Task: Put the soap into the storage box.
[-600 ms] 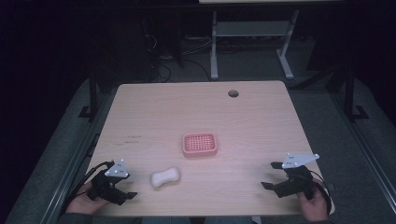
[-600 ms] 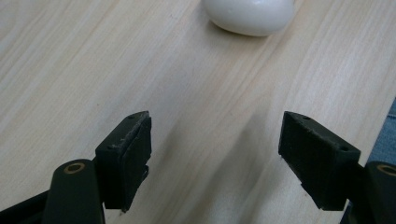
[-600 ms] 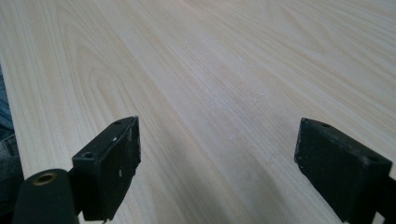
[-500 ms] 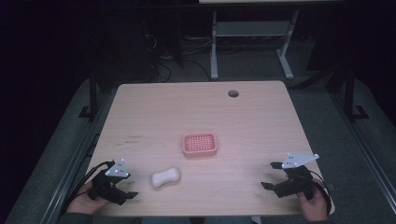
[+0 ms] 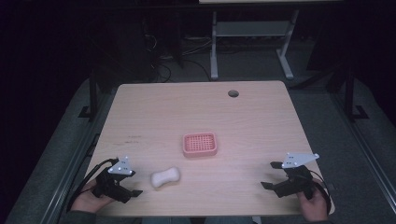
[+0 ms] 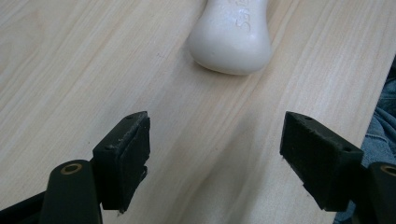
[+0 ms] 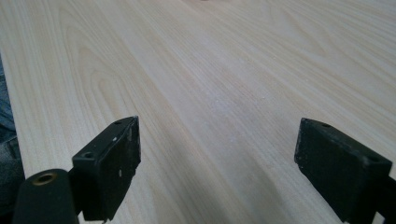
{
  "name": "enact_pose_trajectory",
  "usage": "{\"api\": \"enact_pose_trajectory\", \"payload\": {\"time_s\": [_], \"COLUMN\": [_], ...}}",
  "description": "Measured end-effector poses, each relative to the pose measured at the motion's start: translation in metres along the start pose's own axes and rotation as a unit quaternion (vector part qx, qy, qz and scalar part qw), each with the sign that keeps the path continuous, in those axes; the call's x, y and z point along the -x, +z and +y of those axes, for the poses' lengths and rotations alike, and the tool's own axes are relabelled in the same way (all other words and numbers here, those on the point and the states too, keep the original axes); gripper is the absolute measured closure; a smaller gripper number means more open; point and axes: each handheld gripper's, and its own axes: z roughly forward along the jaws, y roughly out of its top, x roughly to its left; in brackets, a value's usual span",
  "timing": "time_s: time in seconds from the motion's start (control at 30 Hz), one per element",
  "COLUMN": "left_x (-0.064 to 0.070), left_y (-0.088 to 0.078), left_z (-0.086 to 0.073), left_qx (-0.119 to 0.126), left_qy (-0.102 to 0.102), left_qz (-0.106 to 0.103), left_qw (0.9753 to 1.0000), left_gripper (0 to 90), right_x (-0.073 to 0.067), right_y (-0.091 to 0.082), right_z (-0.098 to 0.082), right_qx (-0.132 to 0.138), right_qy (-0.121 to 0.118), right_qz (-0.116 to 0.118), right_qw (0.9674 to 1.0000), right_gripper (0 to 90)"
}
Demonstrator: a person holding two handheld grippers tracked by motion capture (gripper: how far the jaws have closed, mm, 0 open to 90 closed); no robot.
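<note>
A pale, light-wood-grain tabletop (image 5: 252,116) with rounded corners carries two small things. Near its front left lies a white, smooth, waisted bar of soap (image 5: 166,177), swollen at both ends like a bone; in the left gripper view its rounded glossy end (image 6: 231,39) shows embossed lettering on the upper face, too cropped to read. Close to the middle of the tabletop sits a pink, rounded-rectangular plastic soap dish (image 5: 200,144) whose top is a grid of small holes inside a raised rim. The soap and the dish lie apart, the soap nearer the person and to the left. A small round dark hole (image 5: 233,93) pierces the tabletop near its far edge.

The left gripper (image 5: 128,183), black with a grey three-cornered plate on top, rests low at the front left corner in a hand (image 5: 86,201), just beside the soap but not touching it. Its jaws stand spread wide, with bare wood between the matt, squared-off black pads (image 6: 126,154), and the soap lies ahead of them. The right gripper (image 5: 272,176) sits at the front right corner, well apart from both things, in the other hand (image 5: 313,205). Its jaws are likewise spread wide over bare grain, the flat pads (image 7: 114,161) looking slightly scuffed and dusty.
</note>
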Motion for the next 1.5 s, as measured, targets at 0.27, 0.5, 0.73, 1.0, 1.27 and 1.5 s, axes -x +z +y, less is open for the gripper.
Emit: {"api": "enact_pose_trajectory", "payload": {"time_s": [0.27, 0.5, 0.73, 1.0, 1.27, 1.5], "left_x": [0.002, 0.004, 0.004, 0.006, 0.008, 0.008], "left_y": [0.002, 0.004, 0.005, 0.007, 0.012, 0.018], "left_z": [0.004, 0.009, 0.016, 0.027, 0.034, 0.042], "left_qx": [-0.002, -0.01, -0.016, -0.019, -0.026, -0.035], "left_qy": [0.011, 0.02, 0.031, 0.045, 0.048, 0.06], "left_qz": [0.002, 0.0, 0.002, -0.005, -0.008, -0.011], "left_qw": [0.9999, 0.9997, 0.9994, 0.9988, 0.9984, 0.9976], "left_gripper": [24.0, 23.9, 23.9, 23.9, 23.8, 23.8], "right_x": [0.0, 0.0, 0.0, -0.001, -0.002, -0.002], "right_y": [0.001, 0.001, 0.002, 0.005, 0.005, 0.005], "right_z": [0.001, 0.001, 0.002, 0.003, 0.003, 0.003], "right_qx": [-0.001, -0.001, -0.001, -0.005, -0.005, -0.006], "right_qy": [-0.002, -0.001, -0.002, -0.001, 0.0, 0.0], "right_qz": [0.0, 0.002, 0.003, 0.005, 0.006, 0.007], "right_qw": [1.0, 1.0, 1.0, 1.0, 1.0, 1.0], "right_gripper": [14.2, 14.2, 14.2, 14.2, 14.2, 14.2]}}
